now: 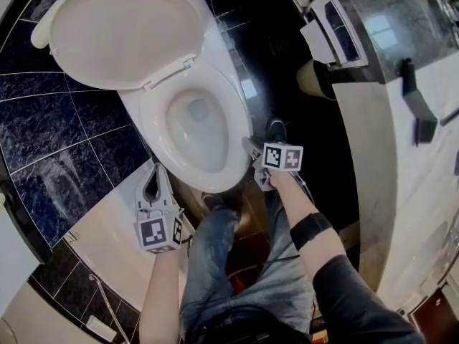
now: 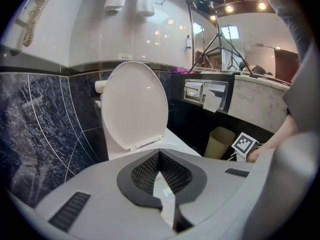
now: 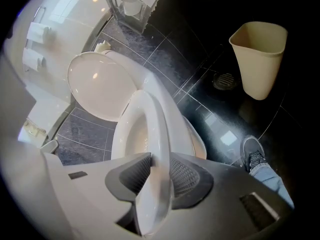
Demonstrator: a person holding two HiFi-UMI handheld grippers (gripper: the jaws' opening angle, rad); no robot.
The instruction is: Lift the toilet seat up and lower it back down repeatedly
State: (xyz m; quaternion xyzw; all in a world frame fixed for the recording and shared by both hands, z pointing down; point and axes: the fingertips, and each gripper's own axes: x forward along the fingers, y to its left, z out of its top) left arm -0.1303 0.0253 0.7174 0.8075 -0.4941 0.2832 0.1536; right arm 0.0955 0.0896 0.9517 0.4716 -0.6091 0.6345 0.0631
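We see the white plastic toilet seat (image 3: pixel 150 126) lying low over the white ceramic bowl (image 1: pixel 197 131). We cannot tell whether it rests on the bowl's rim or stands slightly off it. Behind it the white oval lid (image 1: pixel 122 27) is tipped up and back against the wall.

The right claw (image 3: pixel 156 159) has the seat's front right edge between its jaws. In the right gripper view the rim fills the gap and both ribbed dark pads lie against it, so we read this claw as holding the seat.

The left claw (image 1: pixel 155 170) hangs just off the bowl's front left side, apart from the seat. Its jaws meet at the tips and nothing is between them.

Around the toilet lie dark marbled floor tiles (image 1: pixel 57 170), glossy with reflections. A beige waste bin (image 3: pixel 260 59) stands upright on the floor to the right of the toilet, well apart from it. Near the bowl's front we see a grey shoe (image 3: pixel 254 154) and, above it, a leg in blue jeans (image 1: pixel 215 264).
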